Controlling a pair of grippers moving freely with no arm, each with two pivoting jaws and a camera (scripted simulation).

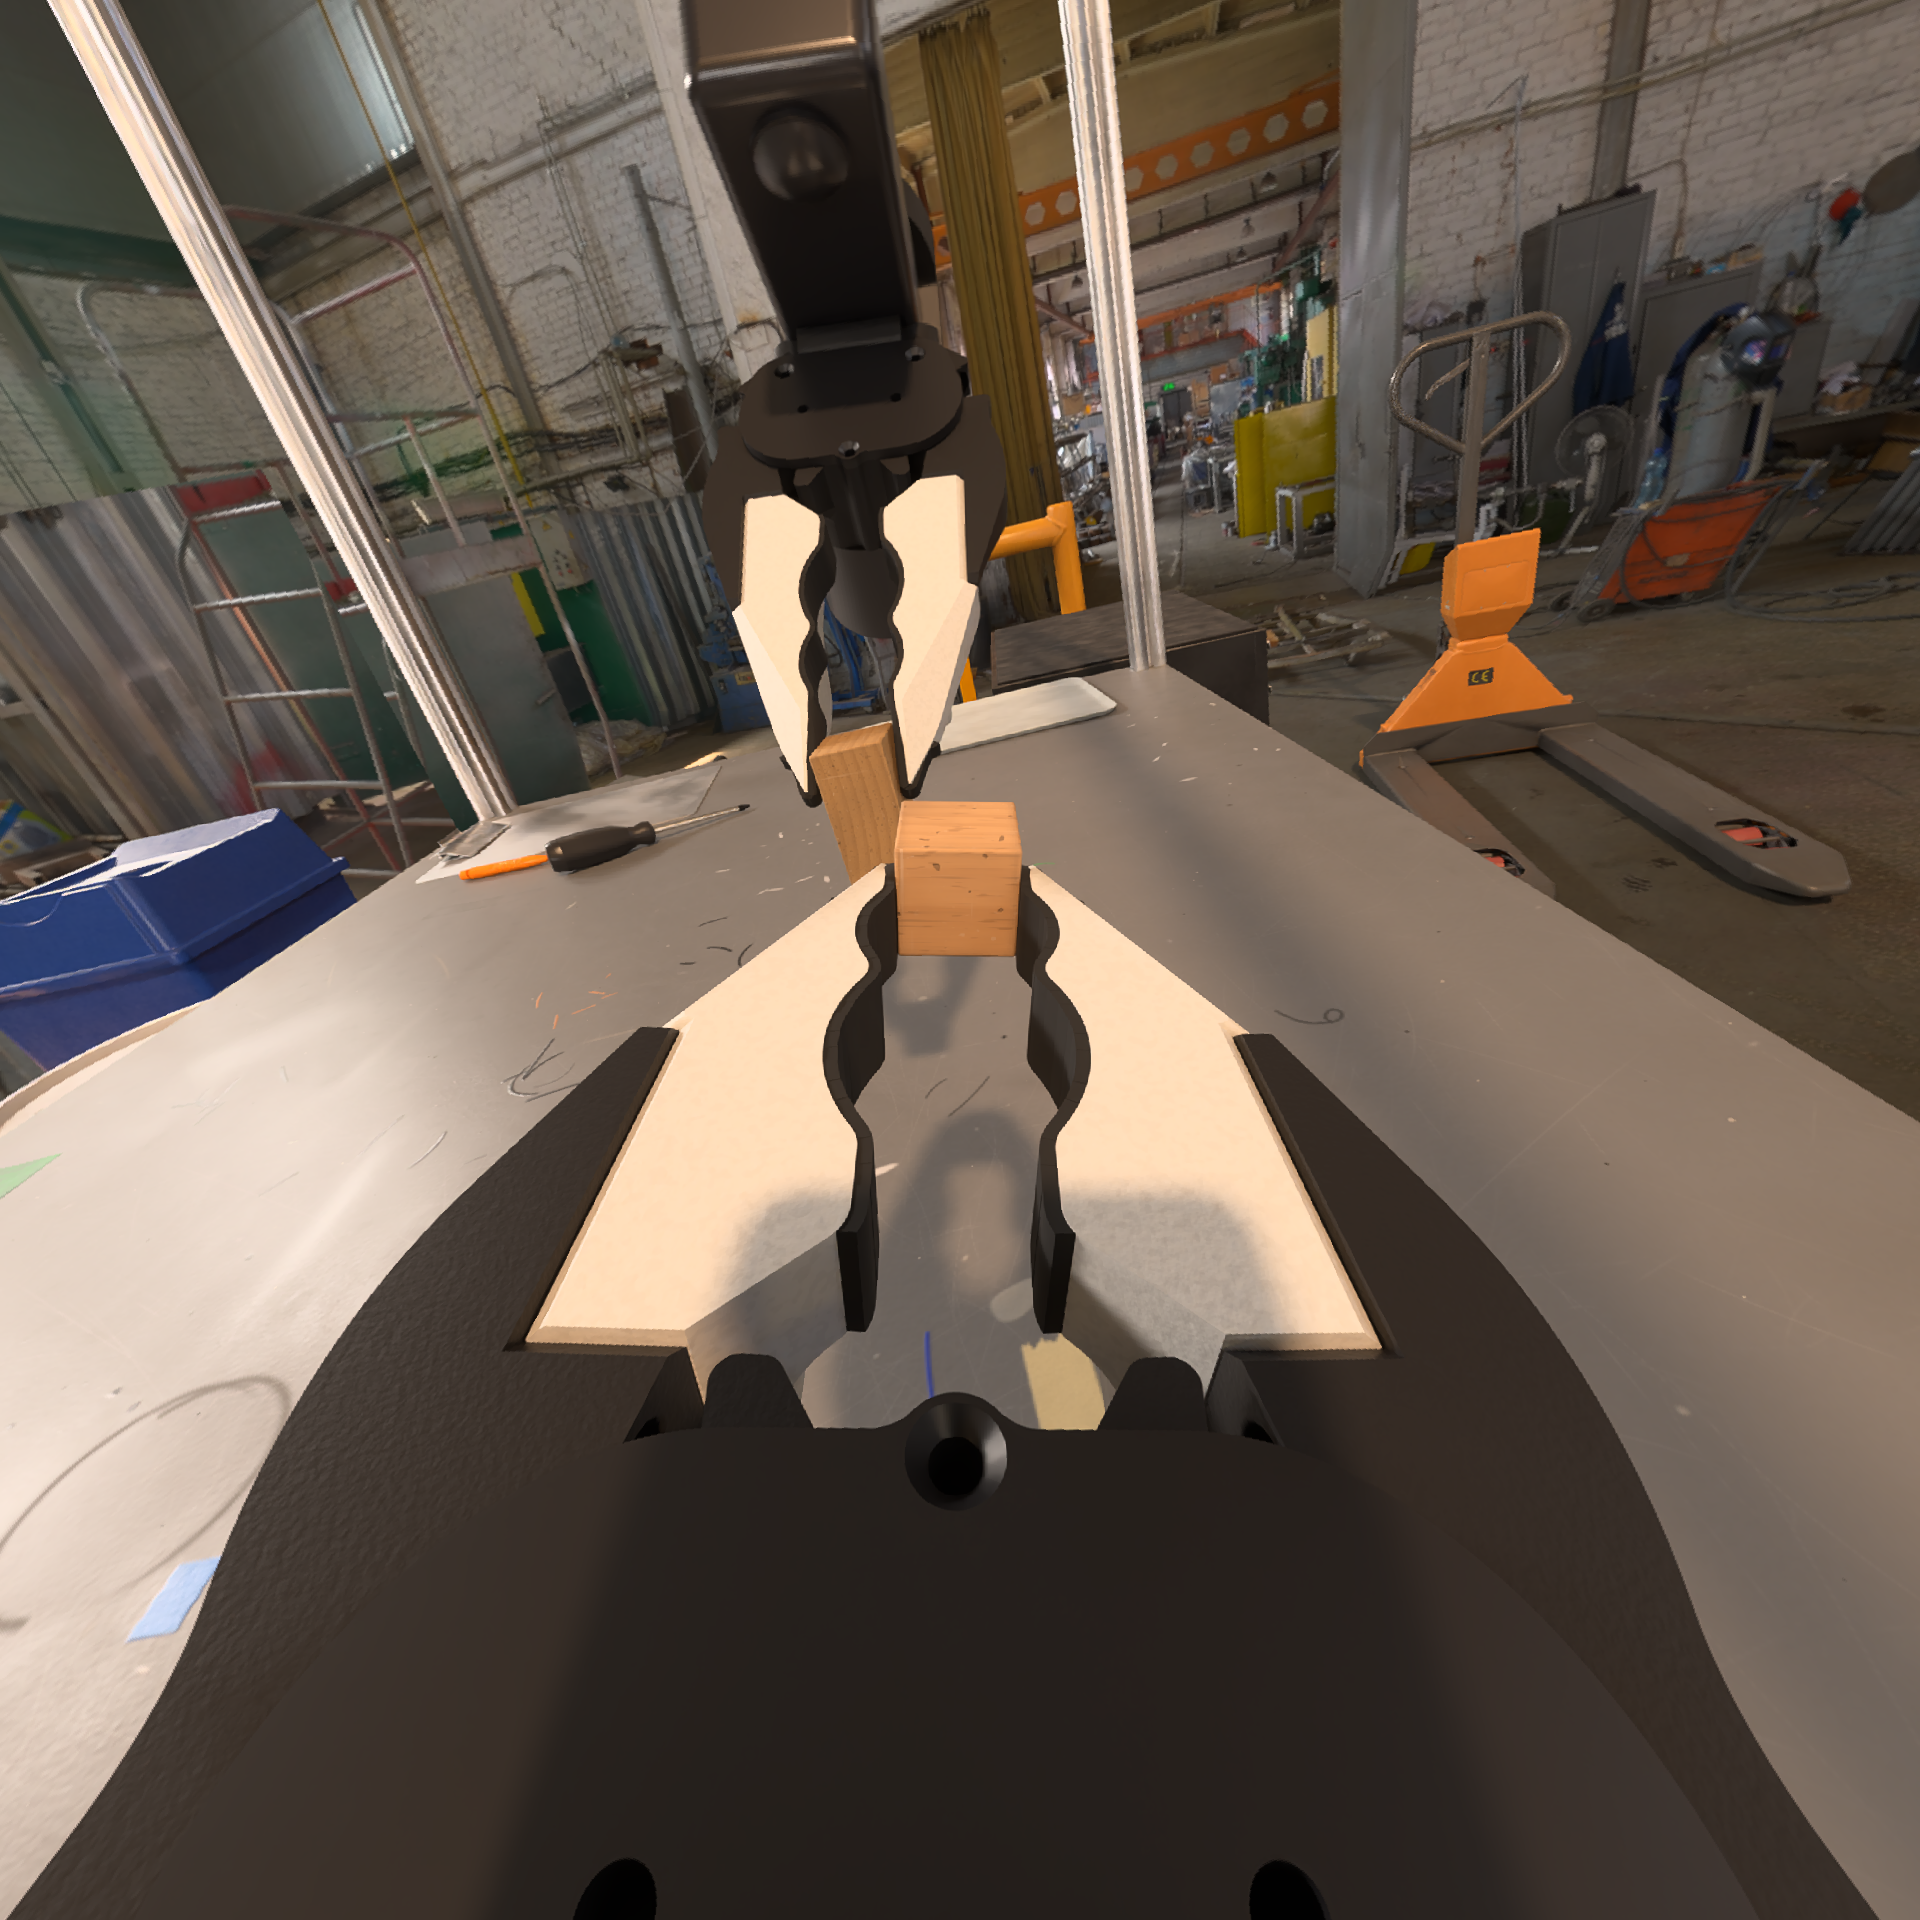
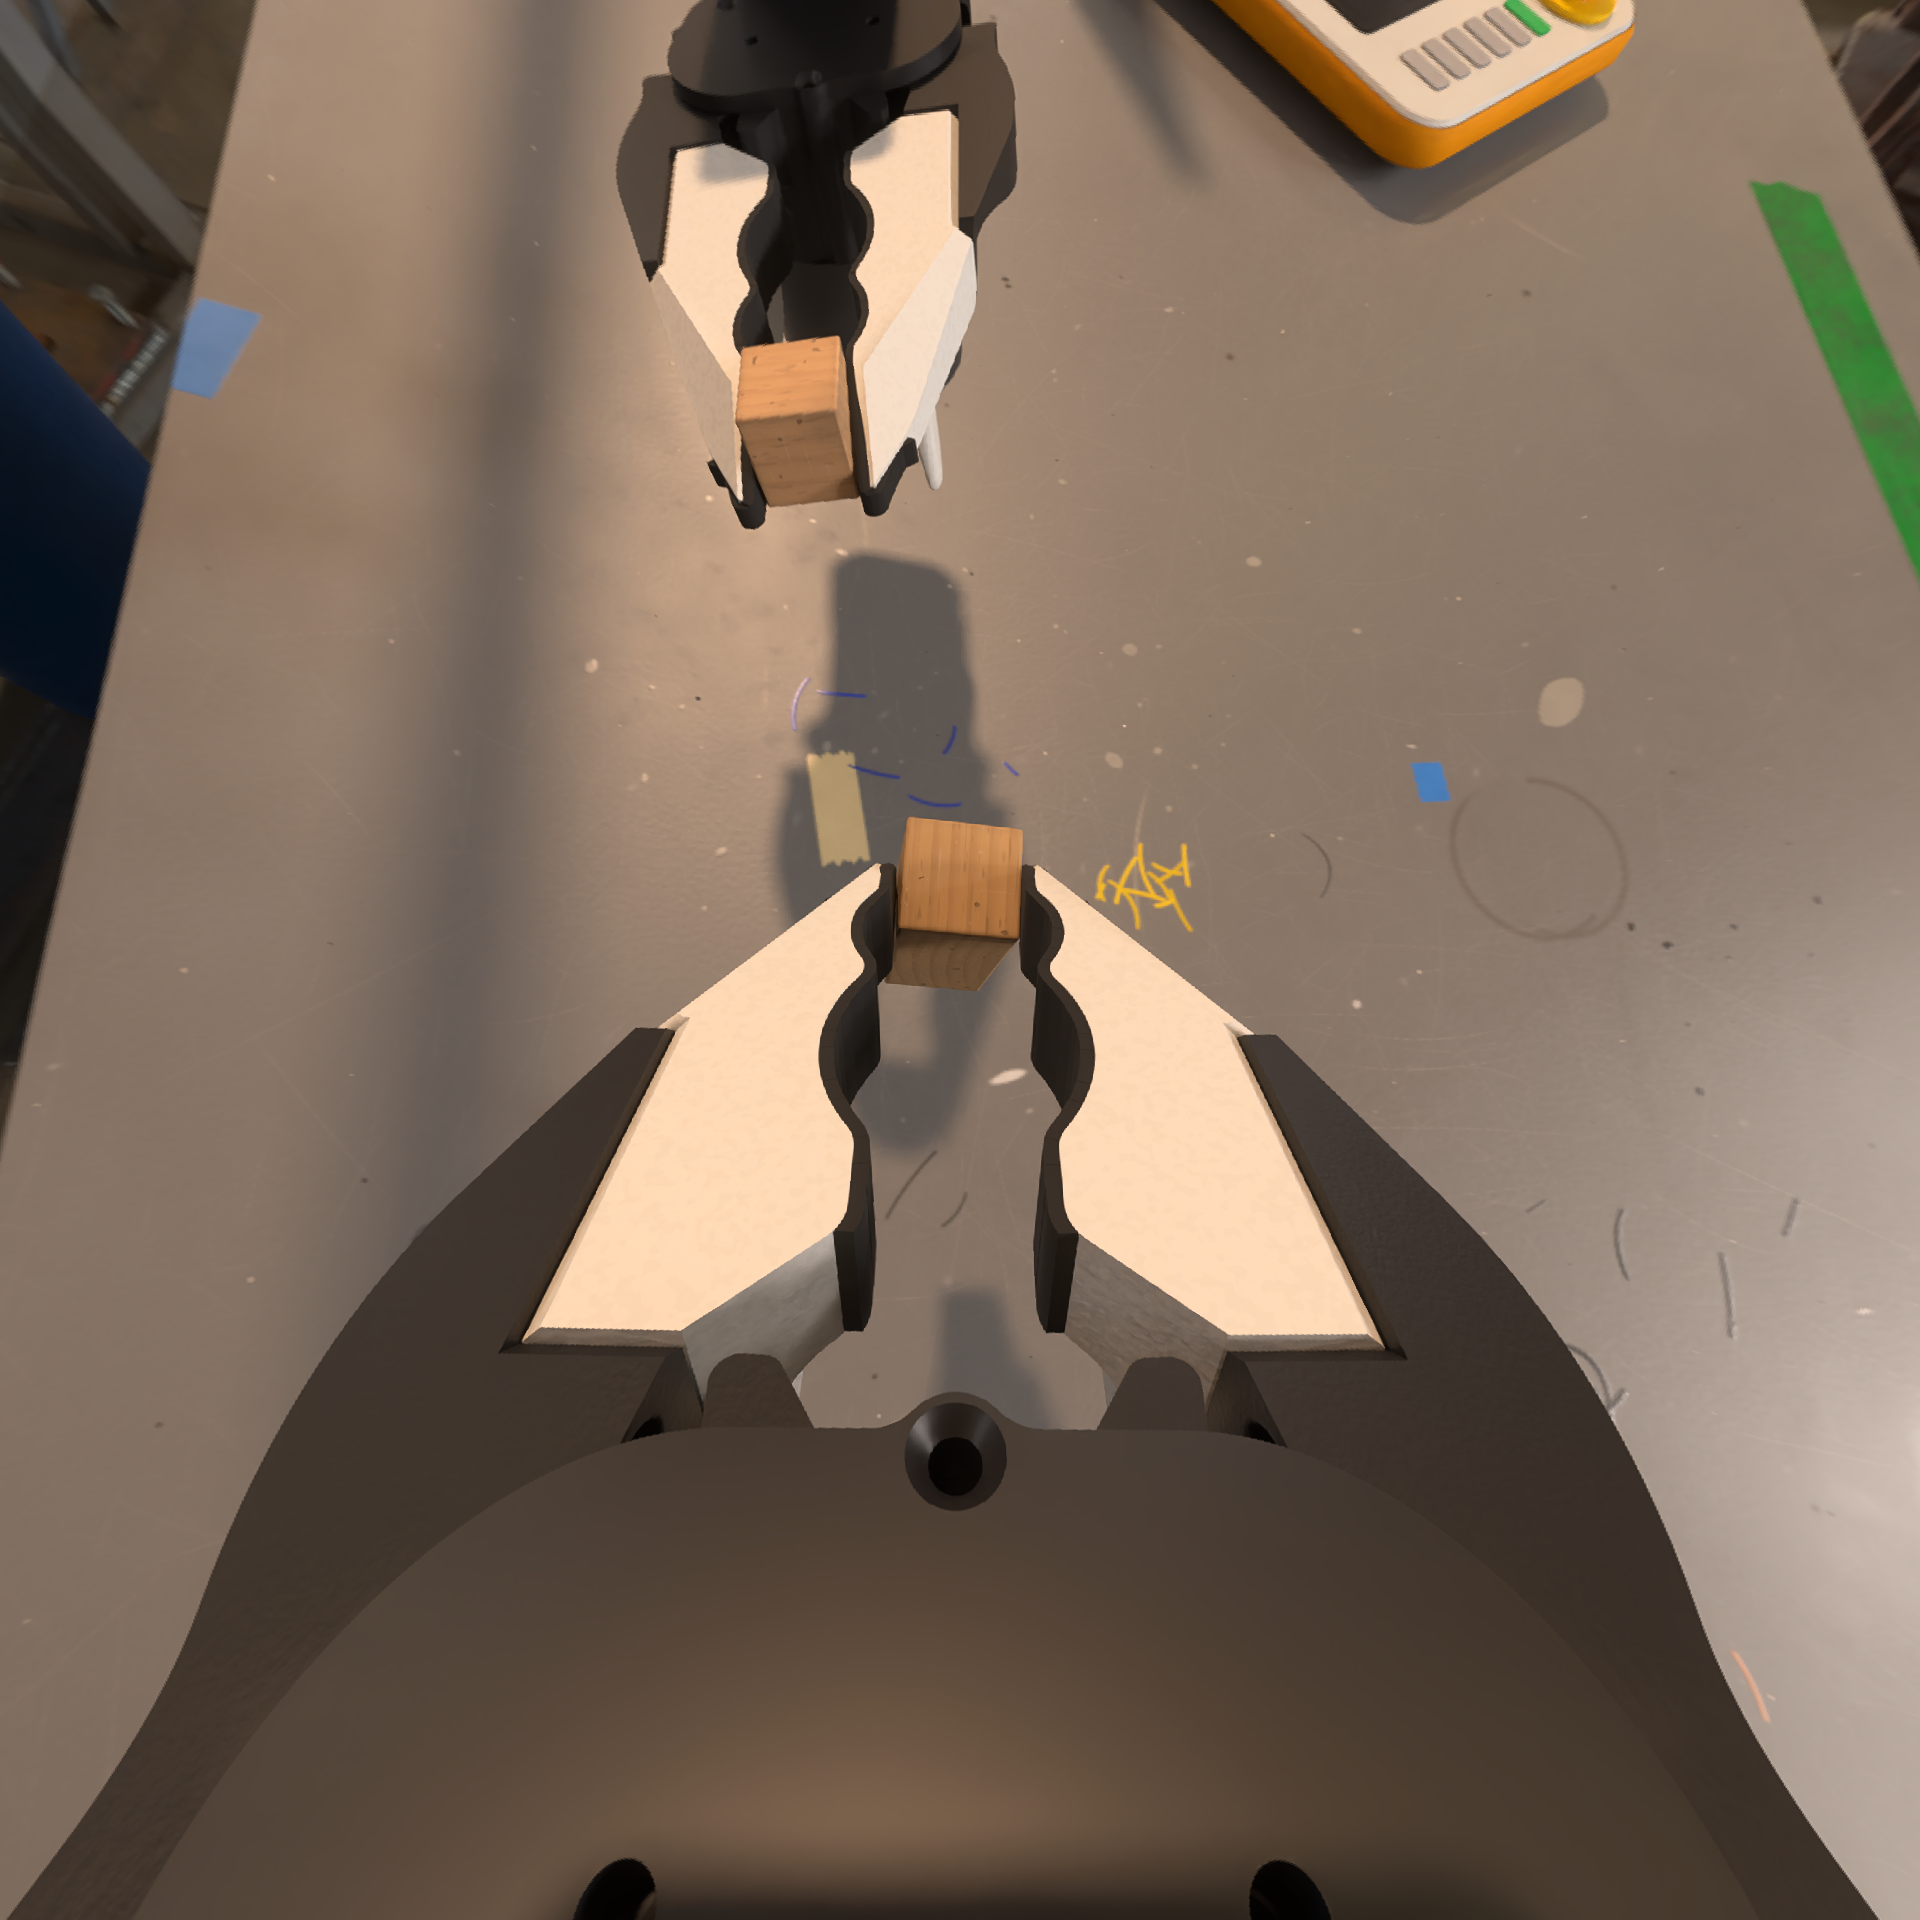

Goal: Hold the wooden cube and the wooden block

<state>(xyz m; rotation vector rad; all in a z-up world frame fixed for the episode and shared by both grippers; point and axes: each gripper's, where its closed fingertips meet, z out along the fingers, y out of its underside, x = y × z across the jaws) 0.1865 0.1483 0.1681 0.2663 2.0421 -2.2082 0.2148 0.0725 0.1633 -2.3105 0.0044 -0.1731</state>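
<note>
My left gripper (image 1: 956, 883) is shut on the wooden cube (image 1: 956, 878), its fingertips pressing the cube's two sides above the grey table (image 1: 1351, 1039). My right gripper (image 1: 862, 790) hangs tips-down just beyond it, shut on the upright wooden block (image 1: 854, 800). In the right wrist view, my right gripper (image 2: 956, 883) clamps the wooden block (image 2: 958, 894) above the table (image 2: 1351, 1143). The left gripper (image 2: 805, 509) faces it farther off and holds the wooden cube (image 2: 795, 421). Shadows of both lie on the tabletop below them.
A black-handled screwdriver (image 1: 603, 844), an orange pen (image 1: 504, 865) and a white tray (image 1: 1029, 712) lie at the table's far end. A blue bin (image 1: 156, 914) stands off the left edge. An orange-rimmed device (image 2: 1455, 62) and a green tape strip (image 2: 1839, 332) lie on the table.
</note>
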